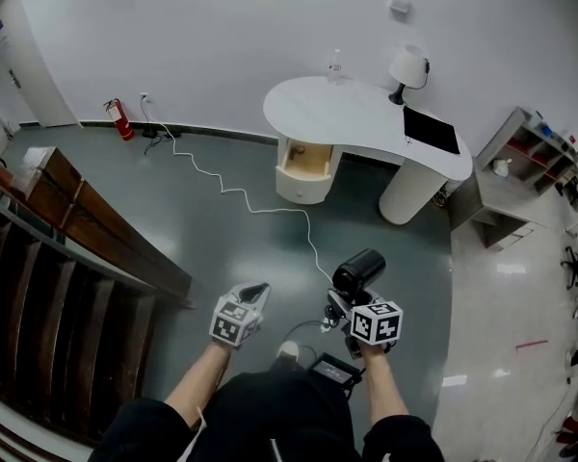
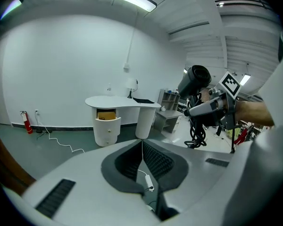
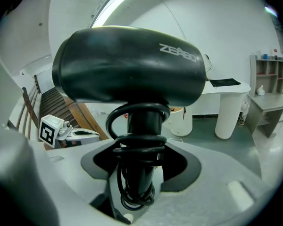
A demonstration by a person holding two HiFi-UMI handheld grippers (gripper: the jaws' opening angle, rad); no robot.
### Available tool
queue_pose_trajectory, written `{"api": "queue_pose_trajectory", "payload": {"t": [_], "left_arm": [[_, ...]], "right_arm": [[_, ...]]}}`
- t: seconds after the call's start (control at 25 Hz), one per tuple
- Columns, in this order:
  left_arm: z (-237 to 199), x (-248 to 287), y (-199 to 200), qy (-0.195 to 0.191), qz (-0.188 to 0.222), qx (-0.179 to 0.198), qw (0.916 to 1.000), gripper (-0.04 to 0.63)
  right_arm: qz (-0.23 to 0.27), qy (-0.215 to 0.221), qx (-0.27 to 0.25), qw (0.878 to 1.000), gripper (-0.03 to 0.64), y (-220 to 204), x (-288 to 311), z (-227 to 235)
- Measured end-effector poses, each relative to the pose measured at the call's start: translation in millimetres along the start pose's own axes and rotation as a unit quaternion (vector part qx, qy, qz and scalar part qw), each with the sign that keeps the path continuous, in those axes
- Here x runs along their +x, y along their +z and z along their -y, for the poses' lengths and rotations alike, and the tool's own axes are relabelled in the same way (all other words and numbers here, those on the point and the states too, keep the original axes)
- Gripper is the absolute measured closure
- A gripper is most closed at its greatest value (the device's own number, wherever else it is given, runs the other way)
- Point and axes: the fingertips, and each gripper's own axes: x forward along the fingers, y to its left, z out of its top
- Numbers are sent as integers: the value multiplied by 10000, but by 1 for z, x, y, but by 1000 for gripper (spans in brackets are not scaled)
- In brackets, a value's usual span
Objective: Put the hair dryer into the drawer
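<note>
Wide bare grey floor (image 1: 222,229) separates the person from the curved white desk (image 1: 366,114), whose single wood-lined drawer (image 1: 303,160) stands open on its near side. Well short of the desk, the right gripper (image 3: 139,173) clamps the one black hair dryer (image 3: 132,65) by its handle, its coiled cord partly hidden. The left gripper (image 2: 142,147) is closed on nothing.
</note>
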Motion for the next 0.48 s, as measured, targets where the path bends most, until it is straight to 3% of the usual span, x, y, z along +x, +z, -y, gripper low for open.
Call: {"api": "queue_pose_trajectory", "payload": {"t": [0.28, 0.48], "left_arm": [[-4, 28, 16, 183, 0, -175, 9997, 581], [-9, 41, 20, 243, 45, -99, 9996, 581]], "right_arm": [[-117, 121, -180, 9997, 373, 19, 18, 32], [-85, 180, -130, 9997, 373, 28, 26, 43]]}}
